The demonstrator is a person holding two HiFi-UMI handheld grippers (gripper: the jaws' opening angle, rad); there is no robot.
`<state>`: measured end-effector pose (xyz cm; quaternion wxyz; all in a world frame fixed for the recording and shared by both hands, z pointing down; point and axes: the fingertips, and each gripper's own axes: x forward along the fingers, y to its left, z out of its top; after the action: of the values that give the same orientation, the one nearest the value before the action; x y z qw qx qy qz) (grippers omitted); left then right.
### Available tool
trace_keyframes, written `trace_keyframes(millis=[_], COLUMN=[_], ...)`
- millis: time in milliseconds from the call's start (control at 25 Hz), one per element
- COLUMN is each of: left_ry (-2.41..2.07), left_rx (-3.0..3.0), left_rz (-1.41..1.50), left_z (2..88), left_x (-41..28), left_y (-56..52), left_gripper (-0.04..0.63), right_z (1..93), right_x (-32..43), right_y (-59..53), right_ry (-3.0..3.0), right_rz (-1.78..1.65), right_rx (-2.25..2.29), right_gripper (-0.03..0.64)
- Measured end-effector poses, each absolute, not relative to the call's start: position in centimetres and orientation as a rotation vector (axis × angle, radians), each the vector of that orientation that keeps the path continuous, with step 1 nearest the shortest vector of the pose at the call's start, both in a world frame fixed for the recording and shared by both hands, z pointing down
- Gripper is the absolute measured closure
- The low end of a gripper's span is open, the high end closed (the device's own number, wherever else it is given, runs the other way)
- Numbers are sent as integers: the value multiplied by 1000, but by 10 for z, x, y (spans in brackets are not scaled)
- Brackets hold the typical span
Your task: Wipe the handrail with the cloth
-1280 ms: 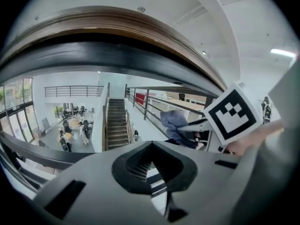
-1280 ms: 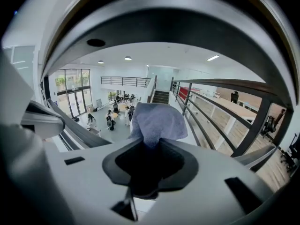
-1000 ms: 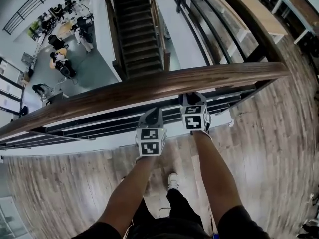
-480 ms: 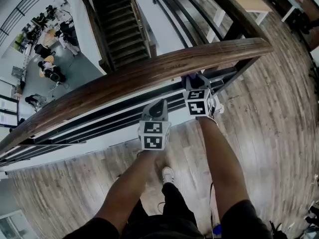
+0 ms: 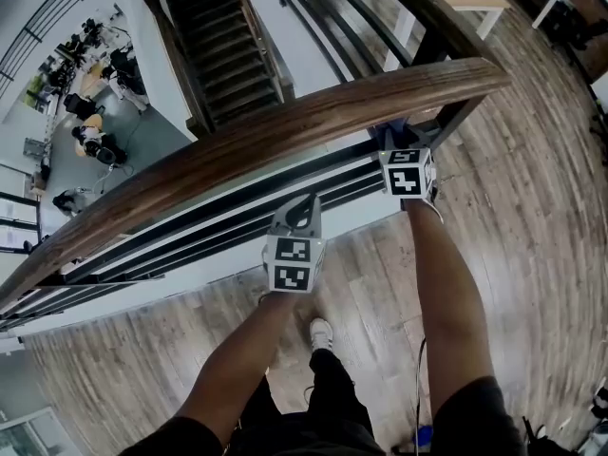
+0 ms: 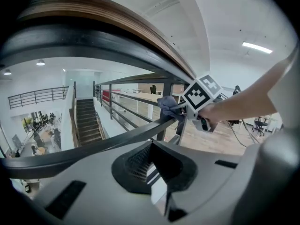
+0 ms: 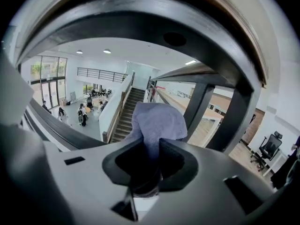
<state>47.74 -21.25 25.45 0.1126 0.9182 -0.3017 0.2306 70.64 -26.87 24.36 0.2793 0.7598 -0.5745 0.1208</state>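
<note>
The cloth (image 7: 157, 121) is pinched in the right gripper (image 7: 150, 151). Its jaws are clamped on the lower fold, and the blue bunch stands out just ahead of their tips. The wooden handrail (image 5: 247, 145) passes directly above this gripper. From the head view, the cloth (image 5: 388, 135) sits at the rail's near underside edge, close to its right end. No view settles whether it actually presses on the wood. A dark post (image 7: 199, 111) stands just to the right of the cloth.

The left gripper (image 5: 302, 218) hangs lower and well to the left of the right gripper (image 5: 397, 150), below the dark bars. Its own view shows its jaws brought together with nothing between them.

The wipe seems to be under way, working toward the right end. The wood shows no visible difference between wiped and unwiped parts, so how much is done cannot be read. The short stretch beyond the right gripper, and the long run to its left, may both still need passes.

A second ago the two grippers were just beside each other near the middle of the rail. Since then the right gripper has travelled rightward along it, widening the gap, while the left has stayed low.
</note>
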Motion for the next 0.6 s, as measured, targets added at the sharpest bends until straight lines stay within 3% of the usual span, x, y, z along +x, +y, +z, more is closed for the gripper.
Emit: trace_keyframes(millis=[600], left_ry=[-889], left_rx=[2630], left_rz=[638], left_z=[267], left_x=[465], left_y=[-202], left_gripper=[594], right_z=[238], right_x=[788], right_y=[-256], right_ry=[-1400], right_rz=[358], right_rx=[2126], right_gripper=[537])
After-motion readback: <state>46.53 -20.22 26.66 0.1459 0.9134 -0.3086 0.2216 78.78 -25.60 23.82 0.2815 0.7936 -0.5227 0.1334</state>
